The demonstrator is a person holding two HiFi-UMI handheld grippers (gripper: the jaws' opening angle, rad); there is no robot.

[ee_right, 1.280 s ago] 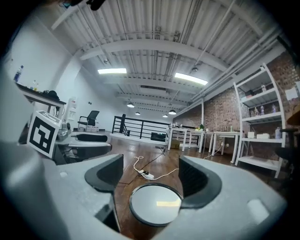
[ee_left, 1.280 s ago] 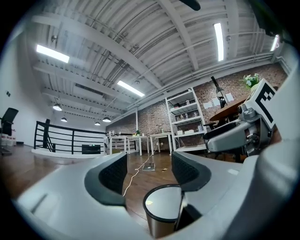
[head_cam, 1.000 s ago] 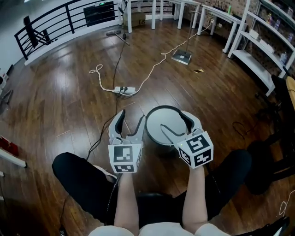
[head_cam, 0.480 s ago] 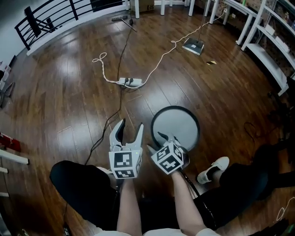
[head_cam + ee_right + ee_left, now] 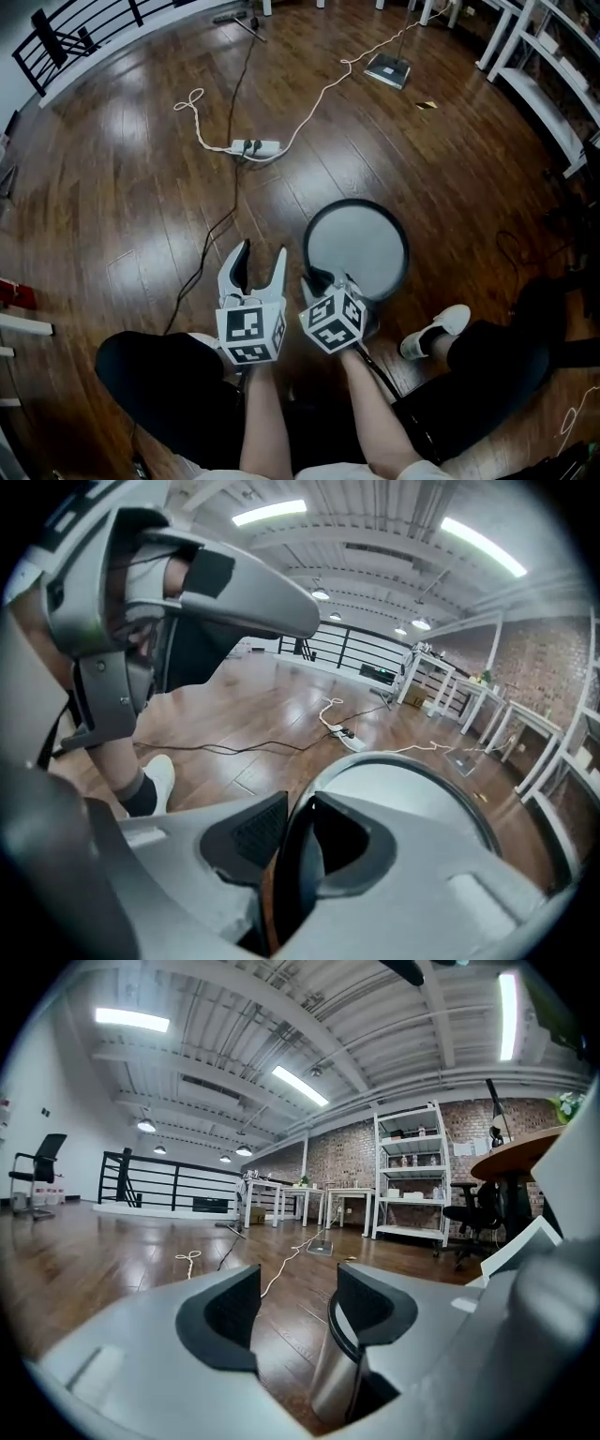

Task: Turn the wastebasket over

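The wastebasket (image 5: 357, 246) is a round grey bin with a black rim, and it stands on the wood floor in front of my knees. My right gripper (image 5: 328, 279) is at its near rim, its jaws closing with the black rim pinched between the pads. In the right gripper view the rim (image 5: 298, 855) runs up between the two pads of that gripper (image 5: 298, 829). My left gripper (image 5: 261, 251) hangs open just left of the bin, with nothing between its fingers. The left gripper view shows the bin's shiny wall (image 5: 333, 1382) beside the right-hand finger of the left gripper (image 5: 295, 1309).
A white power strip (image 5: 253, 147) with white and black cables lies on the floor ahead. A flat white device (image 5: 386, 68) sits farther back. White shelving (image 5: 548, 112) lines the right side and a black railing (image 5: 56, 37) the far left. A white shoe (image 5: 439, 328) rests near the bin.
Both grippers have come down toward the floor. The right one moved from above the bin's opening to its near rim, and its wide-open jaws closed on the rim.
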